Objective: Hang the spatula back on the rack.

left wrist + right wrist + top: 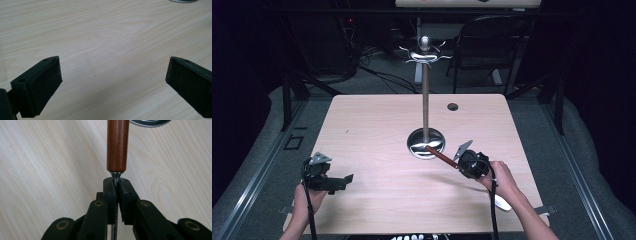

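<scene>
The wooden table carries everything here. Ahead of the right gripper a tall metal stand rises from a round shiny base, with curled hooks at its top. The left gripper sits well off to the side of the right one, near the table's front edge; its jaws stand wide apart over bare wood with nothing between them. The right gripper has its jaws pinched tight on the thin metal shank of a utensil, just behind the wooden handle. That handle points away from the jaws toward the stand's base, its far end close over the rim. What the utensil's other end looks like is hard to tell.
</scene>
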Tool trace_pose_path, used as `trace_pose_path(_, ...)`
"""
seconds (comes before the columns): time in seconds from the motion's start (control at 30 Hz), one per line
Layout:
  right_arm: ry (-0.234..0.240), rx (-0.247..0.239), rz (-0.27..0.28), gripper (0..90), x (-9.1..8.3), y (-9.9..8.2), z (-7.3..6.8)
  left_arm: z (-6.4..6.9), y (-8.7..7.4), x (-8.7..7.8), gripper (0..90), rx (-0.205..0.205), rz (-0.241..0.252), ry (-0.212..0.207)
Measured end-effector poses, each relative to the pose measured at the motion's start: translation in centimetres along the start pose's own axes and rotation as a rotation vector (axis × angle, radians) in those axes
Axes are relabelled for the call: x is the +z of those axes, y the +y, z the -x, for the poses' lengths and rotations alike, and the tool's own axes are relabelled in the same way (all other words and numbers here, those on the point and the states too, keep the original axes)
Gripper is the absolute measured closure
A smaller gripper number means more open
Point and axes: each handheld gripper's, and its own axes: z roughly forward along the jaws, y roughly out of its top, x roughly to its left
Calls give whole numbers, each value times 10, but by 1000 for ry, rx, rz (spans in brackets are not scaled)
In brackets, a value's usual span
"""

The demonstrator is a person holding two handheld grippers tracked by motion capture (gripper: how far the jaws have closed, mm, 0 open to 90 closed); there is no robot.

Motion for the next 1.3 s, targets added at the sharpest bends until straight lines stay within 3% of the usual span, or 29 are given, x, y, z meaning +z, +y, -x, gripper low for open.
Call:
trace_pose_path(0.43,-53,48,47,852,-11,2,9,0,0,0,4,0,2,-1)
trace_pose_path(0.93,-103,117,137,852,-22,4,16,1,0,-1,4,5,-6,1)
trace_pose_path(1.3,-98,169,179,853,-28,4,27,0,0,-1,4,1,1,4)
